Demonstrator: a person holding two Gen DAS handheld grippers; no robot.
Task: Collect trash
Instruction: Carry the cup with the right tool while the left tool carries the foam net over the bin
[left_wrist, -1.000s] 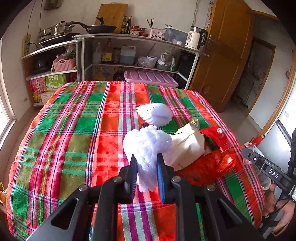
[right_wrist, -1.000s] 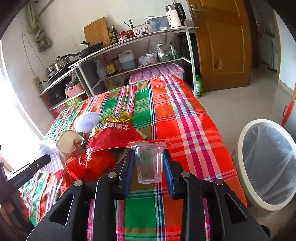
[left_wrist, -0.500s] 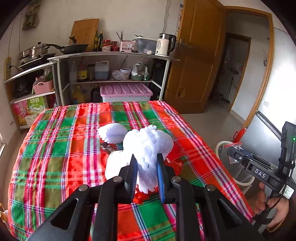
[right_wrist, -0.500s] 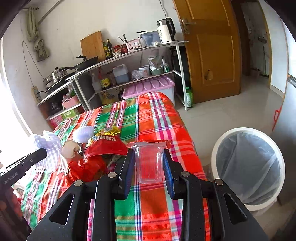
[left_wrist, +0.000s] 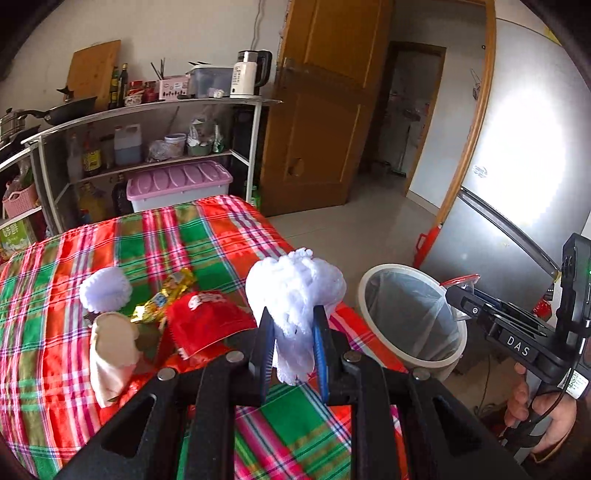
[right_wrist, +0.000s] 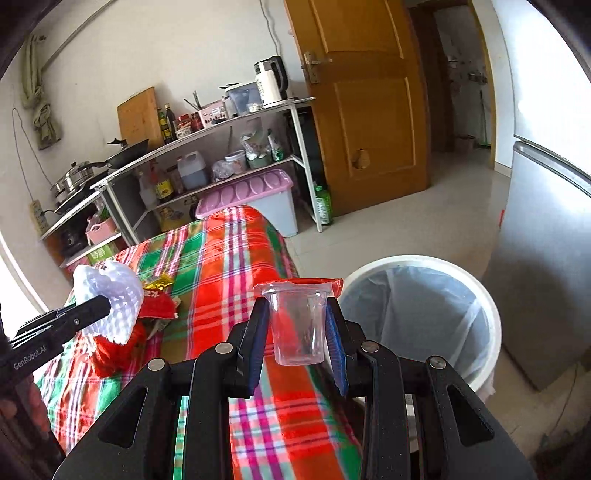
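White foam netting (left_wrist: 295, 295) sits pinched between the jaws of the left gripper (left_wrist: 291, 350), held up over the plaid tablecloth (left_wrist: 207, 236) where a red snack bag (left_wrist: 207, 321) and other wrappers lie. To the right, the right gripper (right_wrist: 297, 332) clamps a clear plastic cup (right_wrist: 297, 325) upright — and the lined trash bin (right_wrist: 417, 314) stands on the floor just right of it, nearer this hand than the left.

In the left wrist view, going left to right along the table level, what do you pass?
Beige paper wrapper → red snack bag → white foam net held in the left gripper → white trash bin → right gripper.
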